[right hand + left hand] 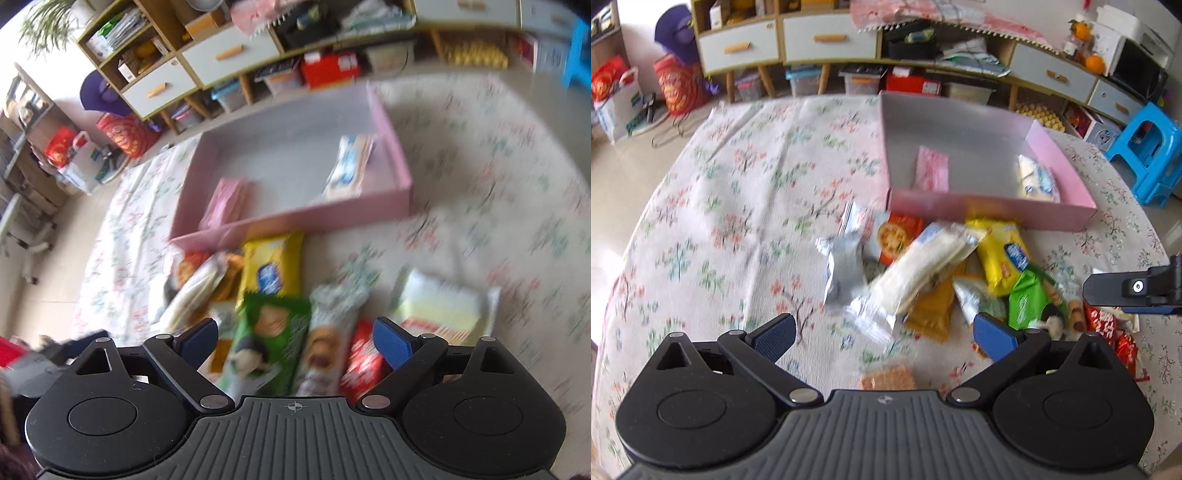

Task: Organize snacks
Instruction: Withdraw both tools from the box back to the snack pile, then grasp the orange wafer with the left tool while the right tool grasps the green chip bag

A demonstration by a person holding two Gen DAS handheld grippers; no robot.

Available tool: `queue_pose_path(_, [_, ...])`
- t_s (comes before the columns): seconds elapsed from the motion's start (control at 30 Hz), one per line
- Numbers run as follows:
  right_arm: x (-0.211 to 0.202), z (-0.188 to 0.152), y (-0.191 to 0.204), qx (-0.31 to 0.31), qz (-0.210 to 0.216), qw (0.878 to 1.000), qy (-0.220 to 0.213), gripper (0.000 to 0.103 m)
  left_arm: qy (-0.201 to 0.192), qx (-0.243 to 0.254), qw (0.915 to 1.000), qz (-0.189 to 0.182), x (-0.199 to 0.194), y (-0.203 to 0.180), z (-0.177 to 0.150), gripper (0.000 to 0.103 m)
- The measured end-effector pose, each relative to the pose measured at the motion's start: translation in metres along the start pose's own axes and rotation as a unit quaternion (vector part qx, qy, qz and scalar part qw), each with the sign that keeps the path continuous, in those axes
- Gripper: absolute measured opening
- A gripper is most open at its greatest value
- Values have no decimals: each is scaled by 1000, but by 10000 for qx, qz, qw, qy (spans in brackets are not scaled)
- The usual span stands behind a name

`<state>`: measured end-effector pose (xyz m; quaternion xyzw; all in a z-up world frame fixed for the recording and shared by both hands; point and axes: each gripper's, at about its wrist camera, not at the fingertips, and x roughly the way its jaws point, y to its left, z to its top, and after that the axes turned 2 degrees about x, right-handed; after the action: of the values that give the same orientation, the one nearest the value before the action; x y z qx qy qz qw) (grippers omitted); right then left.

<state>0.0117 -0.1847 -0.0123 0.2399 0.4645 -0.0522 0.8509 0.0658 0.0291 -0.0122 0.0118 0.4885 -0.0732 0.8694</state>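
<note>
Only from the right wrist is a pale yellow packet (443,306) seen. Inside the pink box (993,213), a pink packet (932,169) and a white-blue packet (1038,179) are held; loose snacks (923,273) are piled just before it. Both the left gripper (882,334) and the right gripper (291,338) are spread wide, nothing gripped.

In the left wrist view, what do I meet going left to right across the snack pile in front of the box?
Silver packet → long white packet → yellow packet → green packet → red wrappers at the right, below the other hand-held gripper's finger.
</note>
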Motion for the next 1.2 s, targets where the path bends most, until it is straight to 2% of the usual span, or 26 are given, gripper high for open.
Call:
queue_pose_path(0.27, [12,-7,4,353,180,9987,312,93,415,-168,9988,-189,7,9,-19,100])
queue_pose_path(0.5, [24,-11,6,606,384,9957,579,93,778,-335,9949,-539,14,14,-27,82])
queue_pose_path(0.57, [24,-12,9,568,328,9965,516,93,786,-406,9945,-562,14,16,-28,80])
queue_pose_path(0.73, [24,-13,12,605,414,9963,459,91,743,-423,9946,-584,9,19,-27,64])
queue_pose_path(0.83, [28,-13,13,676,506,9949,555,85,730,-410,9948,-579,8,19,-28,57])
queue_pose_path(0.97, [34,-15,15,606,285,9964,526,78,711,-397,9951,-567,6,20,-27,46])
queue_pose_path(1.13, [46,-21,16,527,60,9968,598,63,699,-346,9949,-642,5,20,-27,37])
queue_pose_path(1.2, [50,-24,18,454,-65,9971,608,53,690,-310,9952,-623,4,19,-27,36])
